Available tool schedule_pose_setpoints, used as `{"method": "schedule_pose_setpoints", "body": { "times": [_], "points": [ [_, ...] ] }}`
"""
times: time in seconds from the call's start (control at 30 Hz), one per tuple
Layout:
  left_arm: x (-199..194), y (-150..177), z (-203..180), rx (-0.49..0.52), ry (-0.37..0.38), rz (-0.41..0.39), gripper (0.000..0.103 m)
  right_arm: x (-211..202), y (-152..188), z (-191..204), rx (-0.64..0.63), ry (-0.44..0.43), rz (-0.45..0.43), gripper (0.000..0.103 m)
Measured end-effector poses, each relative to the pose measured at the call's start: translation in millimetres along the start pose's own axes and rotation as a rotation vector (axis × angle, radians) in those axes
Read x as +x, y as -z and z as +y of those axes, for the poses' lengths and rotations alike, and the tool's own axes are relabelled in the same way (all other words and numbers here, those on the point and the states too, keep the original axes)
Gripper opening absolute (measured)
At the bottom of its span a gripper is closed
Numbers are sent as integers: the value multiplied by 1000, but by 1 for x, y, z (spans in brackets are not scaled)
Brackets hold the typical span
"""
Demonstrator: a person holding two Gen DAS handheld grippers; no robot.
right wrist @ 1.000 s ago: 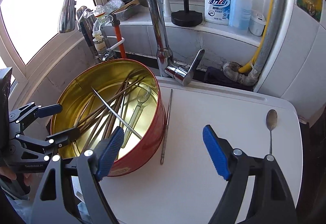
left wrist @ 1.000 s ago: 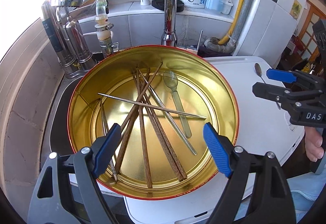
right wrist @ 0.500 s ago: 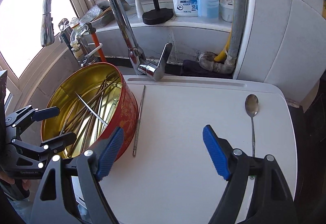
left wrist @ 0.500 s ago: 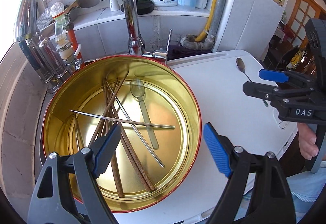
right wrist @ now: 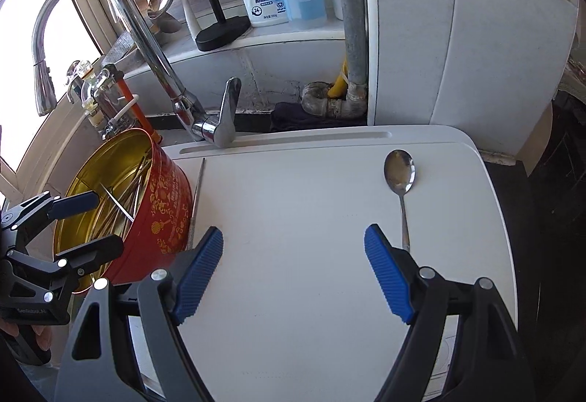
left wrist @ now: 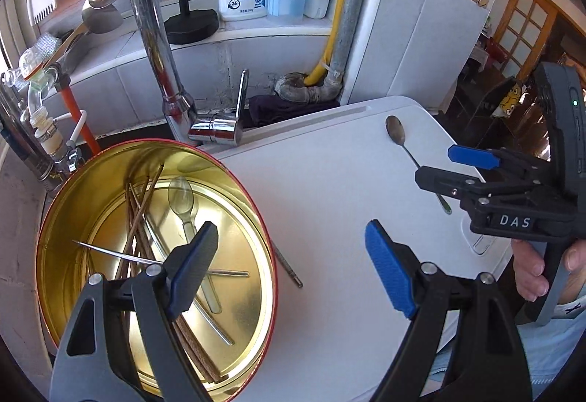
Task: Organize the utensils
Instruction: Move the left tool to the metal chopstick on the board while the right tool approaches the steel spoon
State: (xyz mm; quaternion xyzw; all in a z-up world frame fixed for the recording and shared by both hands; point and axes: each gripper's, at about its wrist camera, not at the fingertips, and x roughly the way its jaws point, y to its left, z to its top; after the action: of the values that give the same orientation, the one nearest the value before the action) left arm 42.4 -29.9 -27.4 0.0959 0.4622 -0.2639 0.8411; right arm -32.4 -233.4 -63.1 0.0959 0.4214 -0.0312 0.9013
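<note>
On the white board [right wrist: 293,255] beside the sink tap [right wrist: 216,127], two utensils lie loose. A metal spoon [right wrist: 400,175] rests near the right edge, bowl toward the wall, handle running toward the camera. A thin metal rod [right wrist: 196,200], apparently a single chopstick, lies just beside the red tin [right wrist: 161,215]; whether it touches the tin wall cannot be told.

The tin stands upright at the board's left edge, gold inside. It holds several wooden chopsticks [left wrist: 135,219], a few metal chopsticks [left wrist: 117,252] and a clear plastic spoon [left wrist: 183,204], all lying crossed on the bottom.

Left gripper [left wrist: 289,270]: jaws wide apart, nothing between them, one finger over the tin's mouth, the other over bare board.

Right gripper [right wrist: 293,270]: jaws wide apart, empty, above the bare middle of the board, with the spoon handle just beyond its right finger.

A hand [left wrist: 538,266] grasps the right gripper's handle.
</note>
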Motion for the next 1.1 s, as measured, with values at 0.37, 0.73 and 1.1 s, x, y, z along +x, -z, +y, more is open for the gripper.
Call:
{"method": "schedule_pose_setpoints", "body": {
  "times": [0.37,0.73,1.1],
  "points": [
    [71,-56,-43,23,75,-15,81,5,-3,-46,70,42,6,81],
    [90,-43,-27,-11,3,50,81,18,-12,-61,87,40,18,81],
    [89,-17,-8,-25,-111,57,81,30,-14,-41,31,-5,38,81]
  ]
}}
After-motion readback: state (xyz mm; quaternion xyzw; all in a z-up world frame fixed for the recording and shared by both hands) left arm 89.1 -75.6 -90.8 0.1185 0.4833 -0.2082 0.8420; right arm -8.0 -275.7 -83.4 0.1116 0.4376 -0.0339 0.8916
